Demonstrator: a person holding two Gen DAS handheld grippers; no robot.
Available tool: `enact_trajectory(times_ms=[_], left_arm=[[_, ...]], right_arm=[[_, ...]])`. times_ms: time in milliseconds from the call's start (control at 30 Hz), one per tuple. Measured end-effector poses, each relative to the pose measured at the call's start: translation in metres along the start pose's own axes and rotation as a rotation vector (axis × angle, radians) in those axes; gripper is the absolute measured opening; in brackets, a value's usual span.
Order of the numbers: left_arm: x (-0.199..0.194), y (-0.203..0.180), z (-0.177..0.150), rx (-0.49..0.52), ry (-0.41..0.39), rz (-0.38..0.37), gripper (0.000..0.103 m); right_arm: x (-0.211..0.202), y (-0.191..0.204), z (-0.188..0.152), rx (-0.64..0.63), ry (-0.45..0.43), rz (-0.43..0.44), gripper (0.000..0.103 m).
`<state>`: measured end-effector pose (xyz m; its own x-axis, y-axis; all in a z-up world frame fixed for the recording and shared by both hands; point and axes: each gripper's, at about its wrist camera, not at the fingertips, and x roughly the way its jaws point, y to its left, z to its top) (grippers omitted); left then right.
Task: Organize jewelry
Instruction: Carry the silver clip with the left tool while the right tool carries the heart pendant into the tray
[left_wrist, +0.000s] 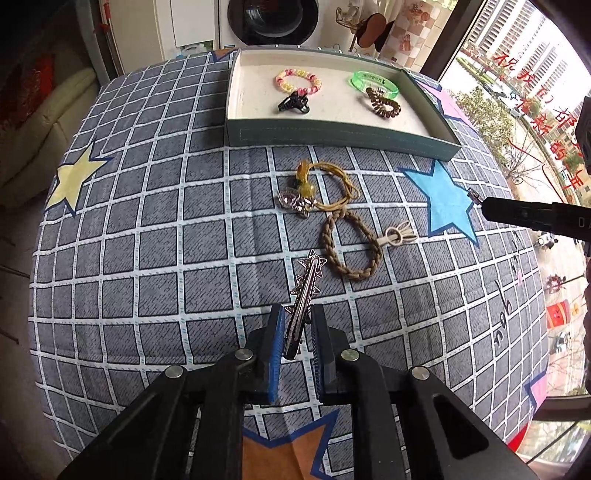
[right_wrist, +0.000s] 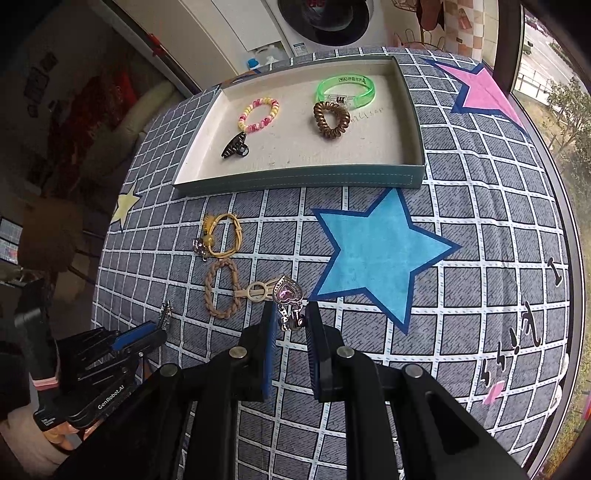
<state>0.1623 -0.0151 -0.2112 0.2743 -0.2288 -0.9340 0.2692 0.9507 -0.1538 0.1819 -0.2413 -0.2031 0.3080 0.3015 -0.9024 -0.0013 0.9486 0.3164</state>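
Note:
My left gripper (left_wrist: 298, 315) is shut on a silver star hair clip (left_wrist: 309, 275) that sticks out forward between the blue pads, just above the checked cloth. The same gripper (right_wrist: 157, 328) shows at the lower left of the right wrist view, with the star clip (right_wrist: 166, 314) at its tip. My right gripper (right_wrist: 290, 314) is shut on a silver clip with a pink heart stone (right_wrist: 287, 293). A green tray (left_wrist: 332, 134) at the far side holds a pink-yellow bracelet (left_wrist: 297, 82), a green bangle (left_wrist: 375, 82), a brown spiral tie (left_wrist: 384, 103) and a black claw clip (left_wrist: 293, 103).
On the cloth before the tray lie a yellow cord bracelet (left_wrist: 332, 184) with an amber bead, a small silver ornament (left_wrist: 293, 201) and a braided brown loop (left_wrist: 351, 243) with a beige clasp. A washing machine (left_wrist: 273, 18) stands behind the table; a window (left_wrist: 517, 110) is on the right.

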Motion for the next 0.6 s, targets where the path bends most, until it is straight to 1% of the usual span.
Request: enact_trajectory(times_ms=[167, 300, 400, 600], left_arm=[[-0.014, -0.005, 0.049, -0.015, -0.081, -0.022, 0.027], [-0.011, -0.012, 0.085, -0.004, -0.125, -0.007, 0.027], [-0.003, -0.017, 0.111, -0.012, -0.143, -0.009, 0.027], [0.023, -0.027, 0.156, -0.029, -0.149, -0.009, 0.027]], right_arm=[[-0.012, -0.005, 0.030, 0.008, -0.049, -0.004, 0.017], [-0.016, -0.011, 0.060, 0.021, -0.085, -0.007, 0.017], [-0.013, -0.016, 0.082, 0.025, -0.099, -0.014, 0.017], [0.005, -0.035, 0.116, 0.062, -0.094, -0.036, 0.017]])
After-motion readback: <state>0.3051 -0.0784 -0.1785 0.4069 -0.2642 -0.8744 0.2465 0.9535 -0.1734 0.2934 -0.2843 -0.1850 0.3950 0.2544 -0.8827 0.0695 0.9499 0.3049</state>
